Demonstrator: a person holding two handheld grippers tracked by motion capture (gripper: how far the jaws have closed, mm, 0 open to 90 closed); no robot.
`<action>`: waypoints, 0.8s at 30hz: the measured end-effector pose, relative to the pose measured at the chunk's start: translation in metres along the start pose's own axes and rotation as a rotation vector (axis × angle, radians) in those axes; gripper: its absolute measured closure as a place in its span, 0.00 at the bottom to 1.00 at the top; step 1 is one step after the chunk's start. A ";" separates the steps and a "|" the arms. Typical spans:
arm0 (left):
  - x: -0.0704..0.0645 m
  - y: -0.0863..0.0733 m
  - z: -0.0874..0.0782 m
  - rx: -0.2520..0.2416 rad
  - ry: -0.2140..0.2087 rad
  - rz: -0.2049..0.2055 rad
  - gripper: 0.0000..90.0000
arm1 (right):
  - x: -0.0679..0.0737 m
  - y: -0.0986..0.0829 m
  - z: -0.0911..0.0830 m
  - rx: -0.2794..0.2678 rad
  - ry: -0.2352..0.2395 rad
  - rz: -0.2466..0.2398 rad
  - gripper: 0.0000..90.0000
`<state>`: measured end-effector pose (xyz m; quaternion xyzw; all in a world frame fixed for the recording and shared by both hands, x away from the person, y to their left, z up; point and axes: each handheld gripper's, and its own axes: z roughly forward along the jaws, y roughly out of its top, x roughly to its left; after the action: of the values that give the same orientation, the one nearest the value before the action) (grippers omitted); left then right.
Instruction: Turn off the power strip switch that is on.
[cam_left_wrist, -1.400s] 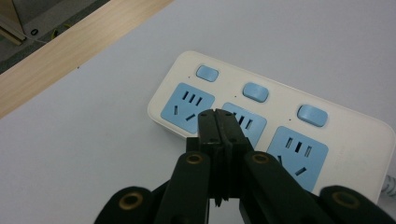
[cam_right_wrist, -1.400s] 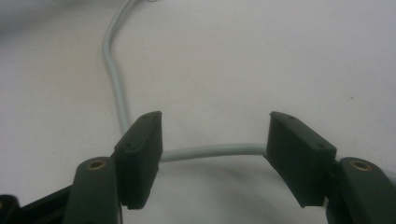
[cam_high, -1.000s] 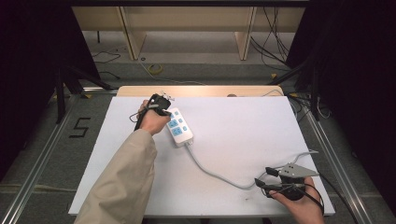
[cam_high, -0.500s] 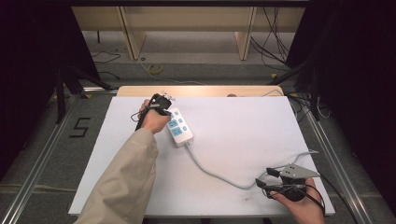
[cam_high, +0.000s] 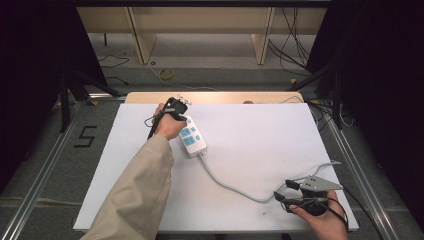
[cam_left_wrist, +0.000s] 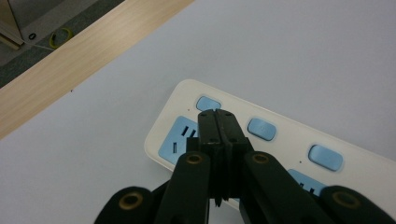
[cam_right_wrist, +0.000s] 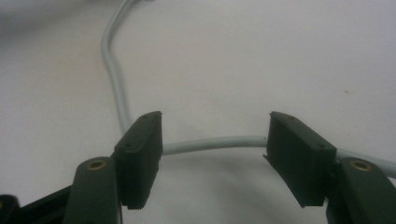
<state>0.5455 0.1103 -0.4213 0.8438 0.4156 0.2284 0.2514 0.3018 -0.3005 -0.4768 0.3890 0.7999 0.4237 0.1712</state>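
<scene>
almost nothing has shifted over the last second: both hands sit where they were, and the power strip has not changed its angle. nearest the person, at the front right of the table, the right gripper (cam_high: 284, 190) rests low over the sheet with its jaws spread wide; in the right gripper view the grey cord (cam_right_wrist: 212, 143) runs across the gap between the two black jaws, touched by neither that can be made out. that cord (cam_high: 235, 189) curves from there across the white sheet (cam_high: 260, 145) up to the near end of the power strip (cam_high: 192, 139), which lies flat and slanted left of the table's middle. the sleeved left arm (cam_high: 137, 195) reaches up from the bottom edge to the strip's far end, where the left gripper (cam_high: 176, 104) is held. in the left gripper view its jaws are pressed together with no gap, the left gripper's tip (cam_left_wrist: 218, 116) poised over the strip's blue sockets and buttons (cam_left_wrist: 261, 129); whether it touches the strip cannot be told. beyond the sheet a band of bare wood (cam_high: 215, 96) marks the table's far edge. farther back lie grey carpet, a yellow coil (cam_high: 166, 74), loose cables and pale wooden legs, with dark curtains either side and a "5" (cam_high: 86, 136) marked on the floor at left.
</scene>
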 end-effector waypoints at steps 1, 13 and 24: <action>0.001 0.000 0.000 0.000 -0.003 -0.003 1.00 | 0.000 0.000 0.000 0.003 0.001 -0.001 0.41; 0.001 0.006 0.002 0.000 0.008 0.011 1.00 | 0.000 0.000 0.000 0.003 0.001 0.000 0.41; 0.004 0.009 0.003 0.003 0.016 0.015 1.00 | 0.000 0.000 0.000 0.005 0.001 0.000 0.41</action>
<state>0.5550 0.1078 -0.4178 0.8454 0.4117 0.2363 0.2451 0.3020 -0.3007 -0.4769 0.3893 0.8009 0.4220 0.1700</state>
